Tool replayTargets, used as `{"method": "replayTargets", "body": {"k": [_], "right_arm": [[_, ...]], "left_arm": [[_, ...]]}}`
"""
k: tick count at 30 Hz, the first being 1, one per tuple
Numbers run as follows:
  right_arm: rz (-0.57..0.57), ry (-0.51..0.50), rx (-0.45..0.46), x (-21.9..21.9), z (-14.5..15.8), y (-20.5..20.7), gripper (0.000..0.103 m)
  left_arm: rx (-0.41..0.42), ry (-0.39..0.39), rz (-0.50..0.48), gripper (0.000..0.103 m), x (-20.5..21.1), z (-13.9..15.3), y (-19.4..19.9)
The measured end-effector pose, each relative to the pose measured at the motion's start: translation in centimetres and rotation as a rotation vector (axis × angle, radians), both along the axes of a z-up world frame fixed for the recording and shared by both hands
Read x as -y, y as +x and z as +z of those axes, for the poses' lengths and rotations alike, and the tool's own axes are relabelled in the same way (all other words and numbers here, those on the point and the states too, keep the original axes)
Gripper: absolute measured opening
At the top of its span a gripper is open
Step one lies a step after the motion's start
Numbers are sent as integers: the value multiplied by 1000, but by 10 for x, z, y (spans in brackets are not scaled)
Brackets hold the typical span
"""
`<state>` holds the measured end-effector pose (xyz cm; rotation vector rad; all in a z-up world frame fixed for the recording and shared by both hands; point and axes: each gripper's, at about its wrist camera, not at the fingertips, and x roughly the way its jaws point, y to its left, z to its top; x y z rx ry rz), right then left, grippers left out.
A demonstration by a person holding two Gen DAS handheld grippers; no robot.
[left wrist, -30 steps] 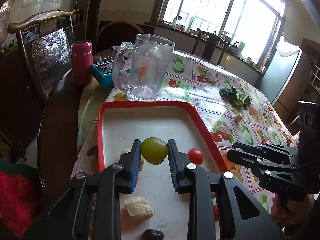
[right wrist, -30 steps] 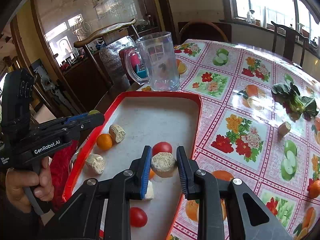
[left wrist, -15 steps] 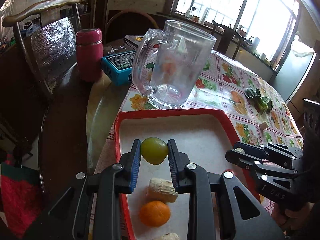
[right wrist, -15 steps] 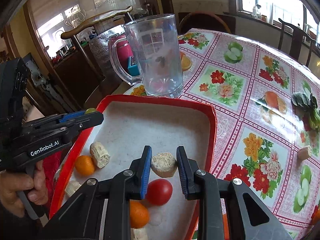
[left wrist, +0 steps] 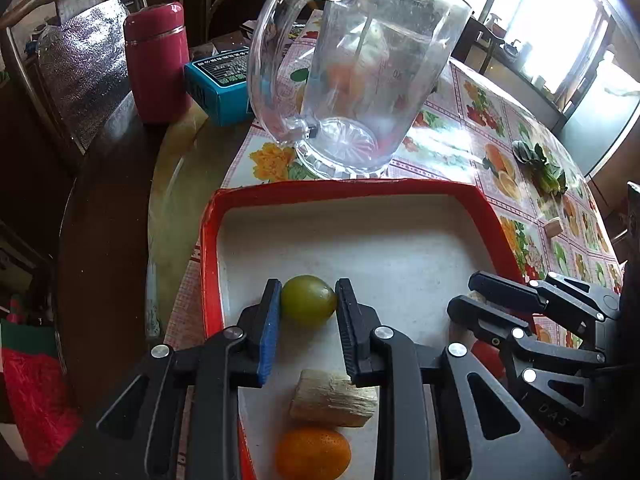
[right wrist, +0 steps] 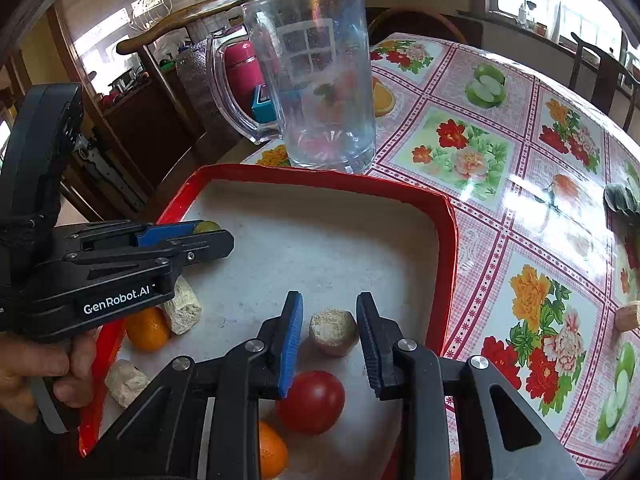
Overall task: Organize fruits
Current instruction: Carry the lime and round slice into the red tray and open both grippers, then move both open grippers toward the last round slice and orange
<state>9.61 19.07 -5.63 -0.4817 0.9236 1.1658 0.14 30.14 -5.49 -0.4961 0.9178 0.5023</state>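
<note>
My left gripper [left wrist: 308, 308] is shut on a green grape [left wrist: 309, 300] and holds it above the near left part of the red-rimmed tray [left wrist: 340, 190]. My right gripper [right wrist: 329, 328] has a tan cut stalk piece [right wrist: 333, 331] between its fingers; the jaws have widened, with small gaps at both pads, and the piece sits low over the tray [right wrist: 320, 174]. A clear glass mug [left wrist: 360, 64] stands just beyond the tray and shows in the right wrist view [right wrist: 320, 80] too. An orange [left wrist: 313, 454], a stalk piece [left wrist: 334, 398] and a red tomato [right wrist: 311, 402] lie in the tray.
A red flask [left wrist: 158, 62] and a blue box [left wrist: 218, 84] stand behind the mug to its left. Green leaves [left wrist: 540, 164] and a stalk piece [right wrist: 628, 316] lie on the flowered tablecloth to the right. A chair [left wrist: 72, 60] stands at the table's left edge.
Both grippers moved forward toward the glass mug, which looms larger now. The right gripper's jaws opened slightly around the stalk piece. The left gripper still holds the grape.
</note>
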Motion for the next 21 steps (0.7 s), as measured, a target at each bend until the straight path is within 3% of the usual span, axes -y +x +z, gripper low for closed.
{"method": "replayTargets", "body": {"k": [3,9,21], "right_arm": [[-8,11,0,8,5,-2,34],[-17,59,6,36,27,-6,34],[-96,96,16,112,47,-1,36]], "left_arm": [[16,20,20,41,2,6,-6],[45,37,28,48,12,19,-20],[101,45,-17,49,54,39,-29]]}}
